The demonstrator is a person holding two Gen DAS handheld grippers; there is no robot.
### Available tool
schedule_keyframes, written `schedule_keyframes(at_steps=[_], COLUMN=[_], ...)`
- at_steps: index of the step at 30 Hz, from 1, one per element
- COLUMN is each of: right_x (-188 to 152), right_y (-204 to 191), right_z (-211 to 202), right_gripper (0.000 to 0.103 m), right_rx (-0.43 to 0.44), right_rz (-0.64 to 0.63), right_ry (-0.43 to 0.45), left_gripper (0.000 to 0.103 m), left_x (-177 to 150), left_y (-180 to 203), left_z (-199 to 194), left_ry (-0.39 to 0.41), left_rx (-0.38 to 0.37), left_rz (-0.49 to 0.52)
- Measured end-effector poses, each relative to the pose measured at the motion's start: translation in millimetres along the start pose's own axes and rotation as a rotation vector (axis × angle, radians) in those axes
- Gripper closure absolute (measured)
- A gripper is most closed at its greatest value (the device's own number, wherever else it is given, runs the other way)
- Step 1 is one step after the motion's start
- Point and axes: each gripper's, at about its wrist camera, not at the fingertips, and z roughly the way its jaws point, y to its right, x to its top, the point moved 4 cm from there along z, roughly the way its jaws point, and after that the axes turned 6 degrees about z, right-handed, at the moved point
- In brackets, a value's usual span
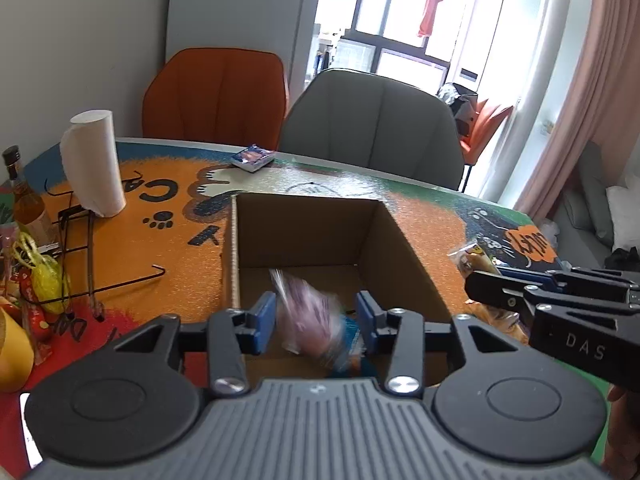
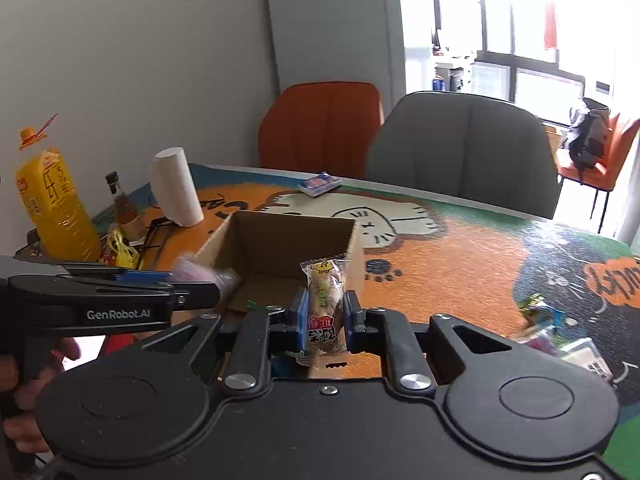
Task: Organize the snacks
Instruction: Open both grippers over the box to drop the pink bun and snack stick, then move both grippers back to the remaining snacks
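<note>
Cardboard box (image 1: 304,236) sits open-topped mid-bench, both claws at its near side. Pink-purple snack packet (image 1: 308,316) is motion-blurred between the left claw (image 1: 316,320) pads, over the box interior; the pads look clear of it on both sides, so I judge it released and dropping in, though the blur makes contact hard to rule out. A teal-blue packet (image 1: 348,354) already lies on the box floor near the front wall.

Right claw (image 2: 323,320) is clamped tight on a clear-wrapped snack (image 2: 324,304) with a yellow cartoon top and red label, held upright just in front of the box's near right corner, not yet over the opening.

Progress: early to middle. One item seems in, one going in, one in hand.

Still out on the bench (image 2: 460,264):
- blue-white packet (image 1: 253,157) at the far edge, near the grey chair (image 1: 372,120)
- a cluster of small packets (image 2: 560,340) on the right side, blurred, count unclear

Paper towel roll (image 1: 94,162), bottles and a yellow bag at the left; unclear whether the bag counts as a snack.
</note>
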Motion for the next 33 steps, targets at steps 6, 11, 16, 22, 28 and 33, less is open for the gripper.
schedule_keyframes(at_steps=[6,11,16,22,28,33], right_x=[5.3,5.3,0.2,-13.0,-28.2,-39.4], right_y=[-9.8,-9.8,4.5,36.4,61.5,77.2], right_z=[8.9,7.8,-3.2,-20.8,-43.1,-59.6], right_gripper=[0.085,0.072,0.064,0.053,0.035,0.025], right_rx=[0.041,0.068,0.033,-0.035,-0.083,-0.110], right_rz=[0.011,0.032,0.058,0.112,0.135,0.150], right_ry=[-0.005,-0.009,-0.010,-0.013,-0.015,-0.012], left_gripper=[0.047,0.033,0.020,0.012,0.004,0.000], left_x=[0.4,-2.7,-5.0,-8.6,-15.9,-21.3], left_y=[-7.8,-8.1,-1.1,13.2,33.8,54.8], left_z=[-7.2,-10.9,-15.5,-17.8,-16.7,-20.0], left_ry=[0.012,0.004,0.003,0.001,-0.010,-0.017], left_rx=[0.016,0.024,0.044,0.031,-0.007,-0.037], left_rz=[-0.013,-0.019,-0.007,-0.004,0.005,0.032])
